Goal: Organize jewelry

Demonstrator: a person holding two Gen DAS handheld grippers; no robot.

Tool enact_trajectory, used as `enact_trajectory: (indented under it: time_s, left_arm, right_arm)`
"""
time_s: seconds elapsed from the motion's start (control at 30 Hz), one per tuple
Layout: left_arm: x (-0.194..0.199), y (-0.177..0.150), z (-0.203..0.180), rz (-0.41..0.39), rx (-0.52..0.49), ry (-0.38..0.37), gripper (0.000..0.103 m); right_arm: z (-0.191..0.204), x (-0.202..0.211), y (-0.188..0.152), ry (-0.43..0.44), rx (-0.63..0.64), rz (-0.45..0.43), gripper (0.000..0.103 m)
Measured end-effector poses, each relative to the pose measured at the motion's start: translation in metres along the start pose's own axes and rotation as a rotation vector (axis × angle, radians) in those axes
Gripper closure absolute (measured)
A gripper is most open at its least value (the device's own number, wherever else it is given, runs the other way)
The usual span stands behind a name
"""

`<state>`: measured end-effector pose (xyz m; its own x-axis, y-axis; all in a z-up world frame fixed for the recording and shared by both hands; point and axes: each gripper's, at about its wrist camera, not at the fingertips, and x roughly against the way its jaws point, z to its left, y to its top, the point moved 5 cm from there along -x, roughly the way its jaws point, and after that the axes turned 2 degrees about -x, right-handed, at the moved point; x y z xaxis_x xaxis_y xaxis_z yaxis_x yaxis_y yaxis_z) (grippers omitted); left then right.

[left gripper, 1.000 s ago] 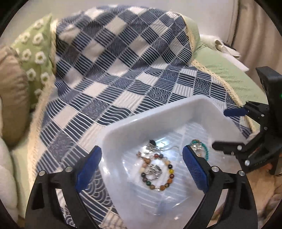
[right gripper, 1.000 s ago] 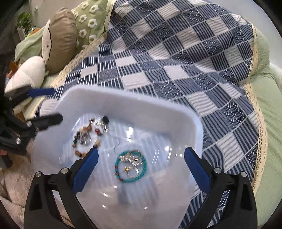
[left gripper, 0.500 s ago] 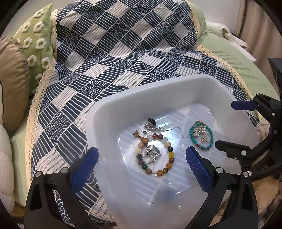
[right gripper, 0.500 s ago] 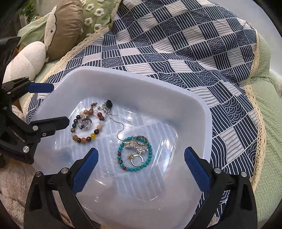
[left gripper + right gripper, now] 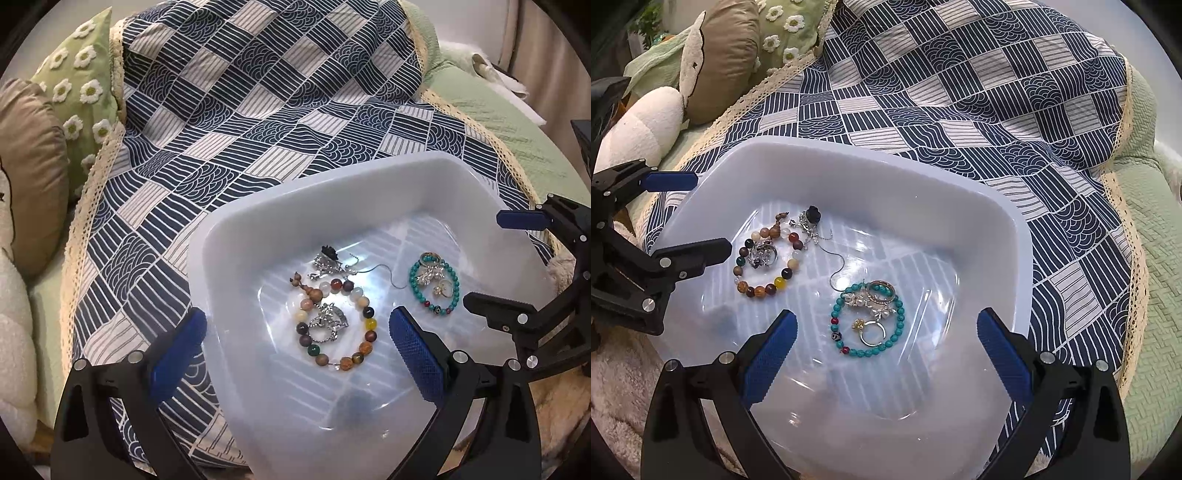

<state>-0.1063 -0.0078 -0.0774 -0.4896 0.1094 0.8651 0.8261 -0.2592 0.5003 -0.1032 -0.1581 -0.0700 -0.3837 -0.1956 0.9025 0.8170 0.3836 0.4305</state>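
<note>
A translucent white tub (image 5: 295, 192) (image 5: 886, 166) rests on a patterned cloth. In it lie a multicoloured bead bracelet (image 5: 371, 325) (image 5: 780, 283) with a silver piece inside it, a silver chain (image 5: 328, 264) (image 5: 812, 229) with a black bead, and a turquoise bead bracelet (image 5: 412, 277) (image 5: 873, 352) ringing small rings and charms (image 5: 857, 325). My left gripper (image 5: 297, 315) (image 5: 713, 212) hangs open over the tub's left side, its left finger outside the rim. My right gripper (image 5: 886, 314) (image 5: 482, 258) hangs open above the turquoise bracelet. Neither touches anything.
The blue-and-white checked cloth (image 5: 258, 110) covers a green bedspread (image 5: 498, 122). A green flowered cushion (image 5: 81, 74) and a brown cushion (image 5: 29, 166) lie at the left, with a white plush (image 5: 639, 122) beside them. A fluffy beige rug (image 5: 617, 387) lies below the tub.
Both views have tipped down and drawn in on the tub, which now fills more of each frame. The jewellery lies as it did. Both grippers stay open.
</note>
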Motion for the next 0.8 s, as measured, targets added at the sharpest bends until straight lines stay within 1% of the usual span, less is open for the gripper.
enact_trajectory:
  time_s: [0.63, 0.8]
  left_arm:
    - [-0.0021, 0.0025, -0.0025, -0.002, -0.014, 0.004, 0.008]
    - [-0.0033, 0.0023, -0.0043, 0.006, -0.027, 0.02, 0.008]
  right_arm:
    - [-0.0015, -0.003, -0.0013, -0.005, 0.003, 0.01, 0.007]
    - [-0.0028, -0.0035, -0.0016, -0.004, 0.002, 0.012, 0.007]
